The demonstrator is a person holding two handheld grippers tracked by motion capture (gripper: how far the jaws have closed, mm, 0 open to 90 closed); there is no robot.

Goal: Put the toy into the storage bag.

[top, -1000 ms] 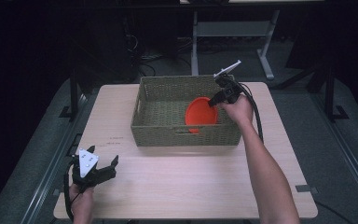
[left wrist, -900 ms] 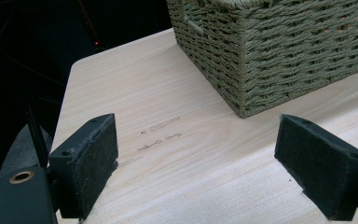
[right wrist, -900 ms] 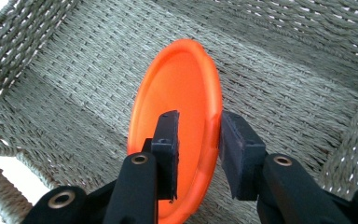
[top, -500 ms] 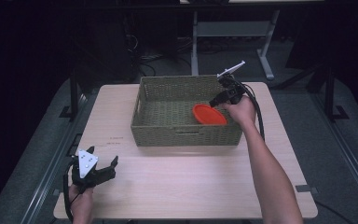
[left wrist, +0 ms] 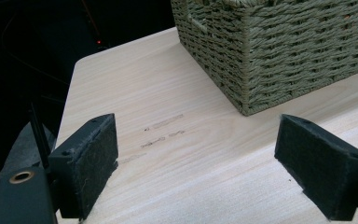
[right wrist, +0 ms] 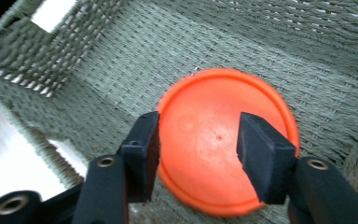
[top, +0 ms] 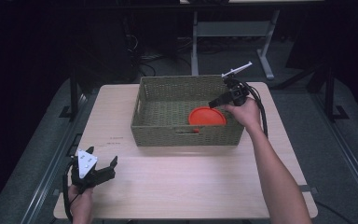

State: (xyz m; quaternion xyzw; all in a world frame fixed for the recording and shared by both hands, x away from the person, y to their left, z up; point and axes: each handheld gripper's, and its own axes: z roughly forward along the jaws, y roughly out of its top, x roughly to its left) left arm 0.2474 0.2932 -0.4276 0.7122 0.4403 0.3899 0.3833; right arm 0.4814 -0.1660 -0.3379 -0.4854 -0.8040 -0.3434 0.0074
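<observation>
An orange round plate (top: pixel 207 116) lies flat on the floor of a woven green basket (top: pixel 186 137), toward its right front. My right gripper (top: pixel 214 103) hovers just above it over the basket's right end. In the right gripper view its jaws (right wrist: pixel 198 135) stand open, and the plate (right wrist: pixel 200 144) shows between and below them, with the basket's weave (right wrist: pixel 214 37) around it. My left gripper (top: pixel 103 161) rests open at the table's near left corner. In the left gripper view it (left wrist: pixel 205 154) holds nothing and faces the basket's corner (left wrist: pixel 279 56).
The light wooden table (top: pixel 191 186) has bare room in front of the basket and to its left (left wrist: pixel 168 93). Dark floor, cables and a metal stand (top: pixel 228 32) lie beyond the far edge. The right forearm (top: pixel 275 177) crosses the table's right side.
The right gripper lowered the orange plate from a tilted hold to flat on the basket floor, and its jaws opened off it. The left gripper stayed put.
</observation>
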